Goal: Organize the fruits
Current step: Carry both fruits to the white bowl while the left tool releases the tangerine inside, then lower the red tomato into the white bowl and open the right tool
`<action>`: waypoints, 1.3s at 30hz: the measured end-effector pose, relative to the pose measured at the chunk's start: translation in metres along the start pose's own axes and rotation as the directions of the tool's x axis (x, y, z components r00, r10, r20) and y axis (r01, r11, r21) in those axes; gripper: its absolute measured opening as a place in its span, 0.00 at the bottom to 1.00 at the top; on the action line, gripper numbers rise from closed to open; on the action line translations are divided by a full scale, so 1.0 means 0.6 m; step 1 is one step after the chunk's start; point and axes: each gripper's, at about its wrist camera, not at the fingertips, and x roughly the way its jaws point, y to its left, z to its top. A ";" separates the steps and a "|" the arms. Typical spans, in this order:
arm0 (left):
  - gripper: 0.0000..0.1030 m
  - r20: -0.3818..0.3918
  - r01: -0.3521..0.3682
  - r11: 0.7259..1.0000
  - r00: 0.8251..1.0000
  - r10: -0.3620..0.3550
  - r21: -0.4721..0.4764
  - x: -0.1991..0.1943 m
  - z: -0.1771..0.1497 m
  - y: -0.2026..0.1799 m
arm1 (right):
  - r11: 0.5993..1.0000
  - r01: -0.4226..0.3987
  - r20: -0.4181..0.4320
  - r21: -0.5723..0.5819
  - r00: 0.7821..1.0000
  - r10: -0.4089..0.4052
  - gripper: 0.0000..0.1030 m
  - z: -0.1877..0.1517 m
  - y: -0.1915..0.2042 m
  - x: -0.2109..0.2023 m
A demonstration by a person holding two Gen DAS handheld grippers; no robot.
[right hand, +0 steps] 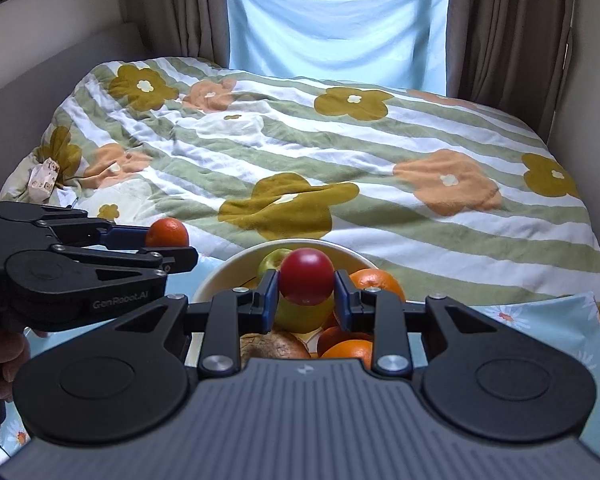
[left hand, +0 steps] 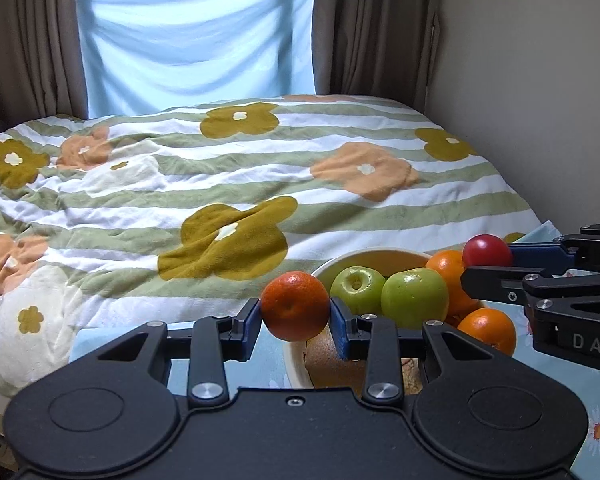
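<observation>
My left gripper [left hand: 295,312] is shut on an orange [left hand: 295,306] and holds it above the near left rim of a cream bowl [left hand: 324,270]. My right gripper [right hand: 307,285] is shut on a small red fruit [right hand: 307,277] and holds it over the bowl [right hand: 220,276]. The bowl holds two green apples [left hand: 358,289] [left hand: 414,298], several oranges [left hand: 487,330] and a brown fruit [left hand: 336,364]. The right gripper with the red fruit [left hand: 487,251] shows at the right of the left wrist view. The left gripper with its orange [right hand: 167,233] shows at the left of the right wrist view.
The bowl stands on a light blue daisy-print cloth [right hand: 540,320] at the foot of a bed with a striped floral duvet [left hand: 260,184]. Brown curtains [left hand: 364,24] and a blue sheet over the window [left hand: 196,40] lie behind. A wall [left hand: 540,80] runs along the right.
</observation>
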 end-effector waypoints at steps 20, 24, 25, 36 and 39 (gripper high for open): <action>0.84 -0.016 0.031 0.999 0.999 -0.032 -0.015 0.033 0.007 0.023 | 0.999 0.006 -0.004 0.031 1.000 -0.006 0.43 0.027 -0.023 0.042; 0.89 0.010 0.003 0.999 1.000 -0.002 -0.047 0.001 -0.001 0.044 | 1.000 -0.020 0.002 0.012 1.000 0.020 0.43 0.028 -0.010 0.039; 0.89 0.016 -0.006 0.998 1.000 0.007 -0.061 -0.008 -0.004 0.050 | 1.000 -0.028 0.004 0.005 1.000 0.028 0.43 0.028 -0.005 0.038; 0.91 0.063 -0.074 0.984 0.994 0.085 -0.161 -0.072 -0.021 0.095 | 0.988 -0.118 -0.051 -0.102 0.992 0.113 0.43 -0.005 0.072 0.058; 0.91 0.067 -0.087 0.983 0.993 0.098 -0.160 -0.078 -0.026 0.099 | 0.982 -0.136 -0.070 -0.128 0.989 0.128 0.43 -0.021 0.088 0.066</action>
